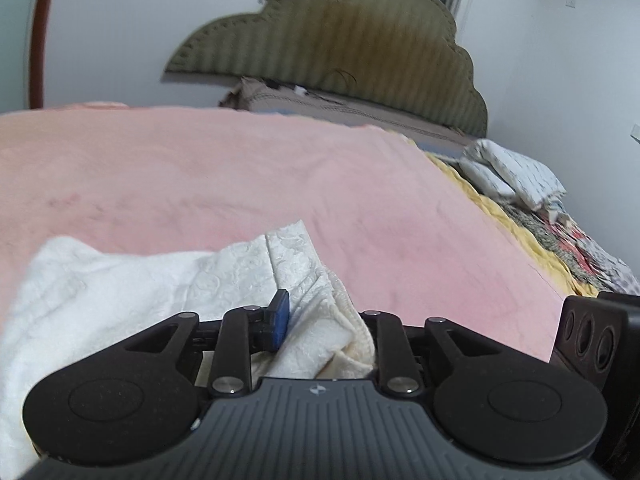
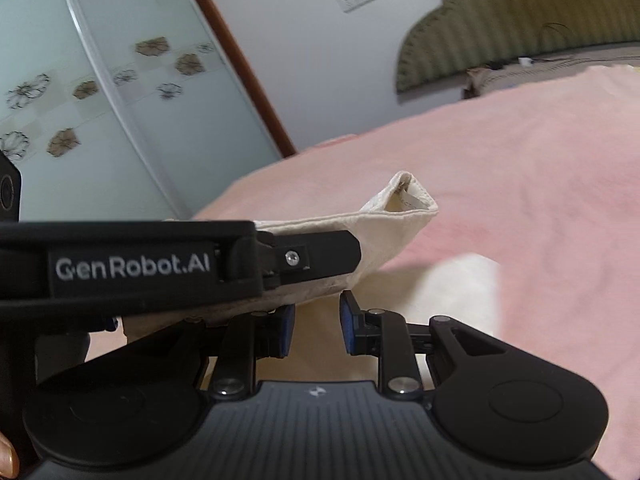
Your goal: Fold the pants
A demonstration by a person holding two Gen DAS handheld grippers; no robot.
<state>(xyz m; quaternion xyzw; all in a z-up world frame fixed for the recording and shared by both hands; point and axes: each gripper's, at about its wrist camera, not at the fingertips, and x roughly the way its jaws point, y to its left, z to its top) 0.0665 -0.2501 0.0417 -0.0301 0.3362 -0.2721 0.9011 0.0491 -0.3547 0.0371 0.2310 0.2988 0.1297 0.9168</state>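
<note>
White pants [image 1: 132, 280] on pink blanket [image 1: 248, 176], bunched in left gripper [image 1: 320, 320], clamped; one pad buried in cloth. Right gripper [image 2: 316, 326] open, empty, above cloth. Headboard [image 1: 352, 44], wardrobe door [image 2: 88, 92] behind, blurred.

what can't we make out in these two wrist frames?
- Left wrist view: left tool, right finger buried in the cream textured cotton pants.
- Right wrist view: right tool open; pants mostly hidden behind the left tool.
- Both views: pink fleece blanket motion-blurred; pants' overall layout cut off.
</note>
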